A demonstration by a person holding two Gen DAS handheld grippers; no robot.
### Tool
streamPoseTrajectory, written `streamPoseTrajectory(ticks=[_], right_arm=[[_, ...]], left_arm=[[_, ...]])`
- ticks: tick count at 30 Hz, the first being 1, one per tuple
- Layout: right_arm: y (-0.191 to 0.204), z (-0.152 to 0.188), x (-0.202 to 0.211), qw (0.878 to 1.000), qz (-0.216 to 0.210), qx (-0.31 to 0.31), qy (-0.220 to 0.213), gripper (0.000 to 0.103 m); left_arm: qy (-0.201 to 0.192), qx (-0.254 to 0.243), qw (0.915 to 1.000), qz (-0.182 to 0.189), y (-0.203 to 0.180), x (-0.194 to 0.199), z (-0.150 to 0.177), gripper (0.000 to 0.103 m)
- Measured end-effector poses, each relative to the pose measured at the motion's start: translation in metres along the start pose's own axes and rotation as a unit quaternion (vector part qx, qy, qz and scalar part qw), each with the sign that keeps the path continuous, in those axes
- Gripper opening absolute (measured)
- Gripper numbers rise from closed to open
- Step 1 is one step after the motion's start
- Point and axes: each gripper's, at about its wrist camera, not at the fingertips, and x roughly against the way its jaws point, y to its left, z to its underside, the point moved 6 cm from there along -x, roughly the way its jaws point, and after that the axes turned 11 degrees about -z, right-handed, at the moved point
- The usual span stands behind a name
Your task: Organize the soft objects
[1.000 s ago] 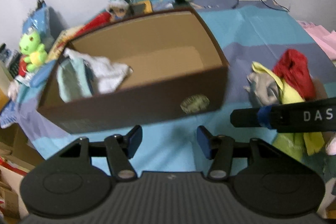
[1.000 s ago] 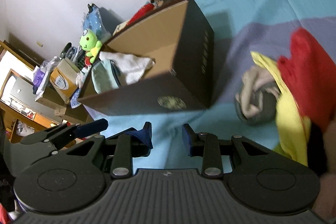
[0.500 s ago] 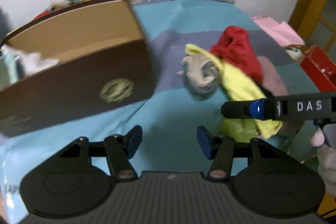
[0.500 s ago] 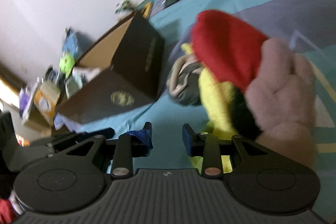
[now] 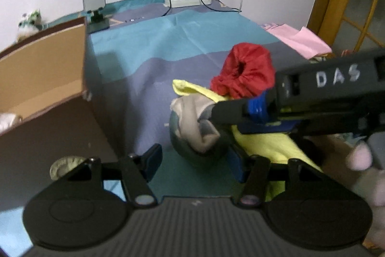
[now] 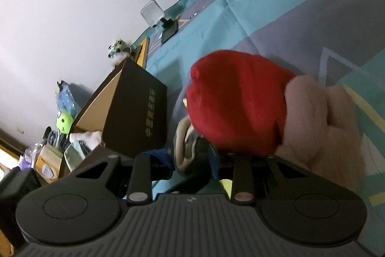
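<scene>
You are at the pick-up step: both grippers are at the pile of soft things on the striped blue bedspread (image 5: 199, 40), just right of the brown cardboard box (image 5: 43, 78) that already holds a white cloth (image 6: 86, 136) at its far-left end.

Your left gripper (image 5: 195, 160) has its tongs spread, with nothing pinched; the grey-and-beige rolled bundle (image 5: 195, 129) lies straight ahead of them, near but not yet between the pads. Your right gripper (image 6: 190, 160) has its jaws closing. In its own view that same bundle sits in the narrow gap between them, but the fingertips are hidden under the red knitted piece (image 6: 235, 102), so I cannot tell whether the pads are pressing on it yet.

The bundle lies on the bedspread at the near-left edge of the pile, touching the yellow cloth (image 5: 272, 143), which runs under the red piece. A pink fuzzy item (image 6: 322, 127) lies against the red one on the right.

From the left wrist view, the bundle is a stubby roll with no strong long axis. Its beige folded end points up and to the left, towards the box, and the darker rounded part faces you.

The next move, I judge, calls for one gripper to take the roll alone. Come at it low from the box side so the yellow cloth does not drag along, then lift and carry it left over the box wall.
</scene>
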Motion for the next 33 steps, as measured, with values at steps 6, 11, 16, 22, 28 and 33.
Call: streamPoseTrajectory(ticks=[6, 11, 16, 22, 28, 33], right_arm=[[-0.002, -0.004, -0.018, 1.0, 0.013, 0.017, 0.005, 0.014], [0.002, 0.0, -0.025, 0.998, 0.013, 0.05, 0.017, 0.014], [0.011, 0.003, -0.019, 0.998, 0.003, 0.055, 0.036, 0.013], [0.044, 0.007, 0.005, 0.994, -0.021, 0.095, 0.041, 0.013], [0.093, -0.001, 0.027, 0.986, -0.052, 0.159, -0.001, 0.013], [0.137, -0.017, 0.024, 0.973, -0.091, 0.209, -0.043, 0.013]], left_arm=[[-0.017, -0.02, 0.9994, 0.021, -0.01, -0.01, -0.006, 0.05], [-0.022, -0.021, 0.9993, 0.023, -0.009, -0.011, -0.003, 0.045], [-0.026, -0.025, 0.999, 0.026, -0.012, 0.006, -0.001, 0.039], [-0.04, -0.017, 0.9982, 0.04, -0.004, 0.044, -0.01, 0.039], [-0.097, -0.018, 0.9945, 0.035, 0.013, 0.093, -0.035, 0.039], [-0.159, -0.015, 0.9872, 0.005, 0.043, 0.121, -0.062, 0.039]])
